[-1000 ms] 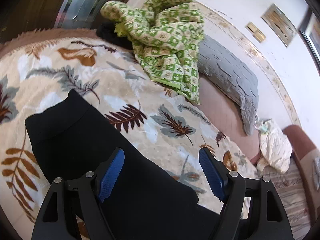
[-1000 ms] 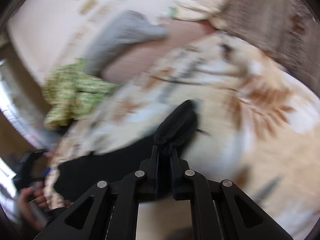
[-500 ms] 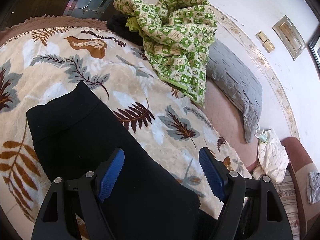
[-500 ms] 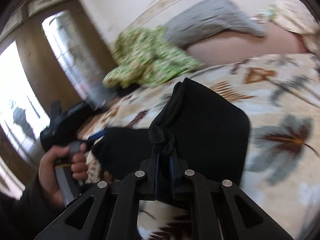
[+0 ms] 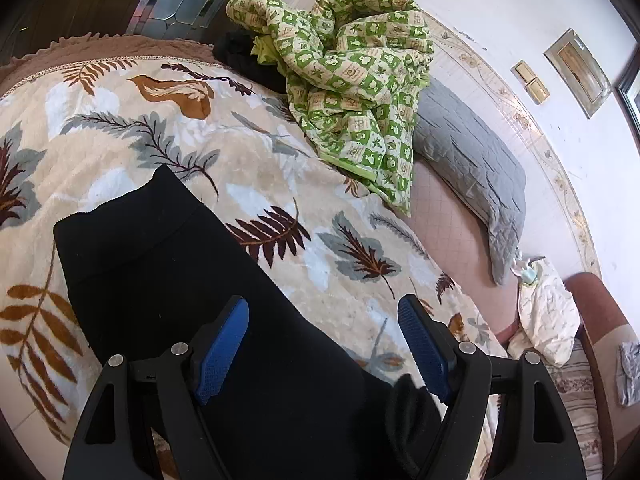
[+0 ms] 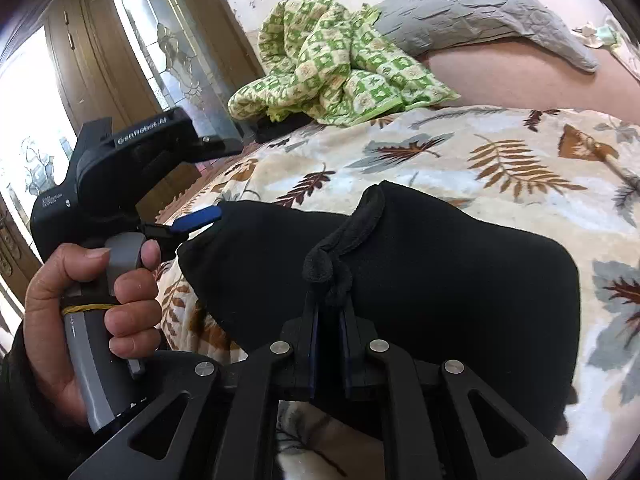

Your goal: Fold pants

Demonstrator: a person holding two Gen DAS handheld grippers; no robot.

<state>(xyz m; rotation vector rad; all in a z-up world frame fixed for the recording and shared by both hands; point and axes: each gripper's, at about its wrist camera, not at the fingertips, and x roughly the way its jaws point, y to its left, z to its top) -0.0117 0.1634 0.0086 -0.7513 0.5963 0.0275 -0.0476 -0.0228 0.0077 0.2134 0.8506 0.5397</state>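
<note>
Left wrist view: left gripper (image 5: 323, 338) wide open, blue pads (image 5: 222, 342) well apart, holding nothing. Black pants (image 5: 168, 280) lie flat right under and ahead of the fingers, spread on the leaf-print blanket (image 5: 120, 120); one end reaches up-left past the left pad, the rest runs back under the gripper body. Far ahead, a crumpled green checkered quilt (image 5: 352, 76); to its right a grey pillow (image 5: 472, 156) against the white wall (image 5: 500, 8).

Right wrist view: right gripper (image 6: 329, 320) closed tight on a bunched edge of the pants (image 6: 440, 272), fabric knot sticking up between the fingers. The pants fold drapes ahead and to the right of the fingers, over the blanket (image 6: 500, 152). Left of the fingers, the person's left hand (image 6: 92, 304) grips the handle of the left gripper (image 6: 196, 216), one blue pad showing just at the pants' far-left end; contact unclear. Quilt (image 6: 332, 72) and pillow (image 6: 480, 4) far ahead.
</note>
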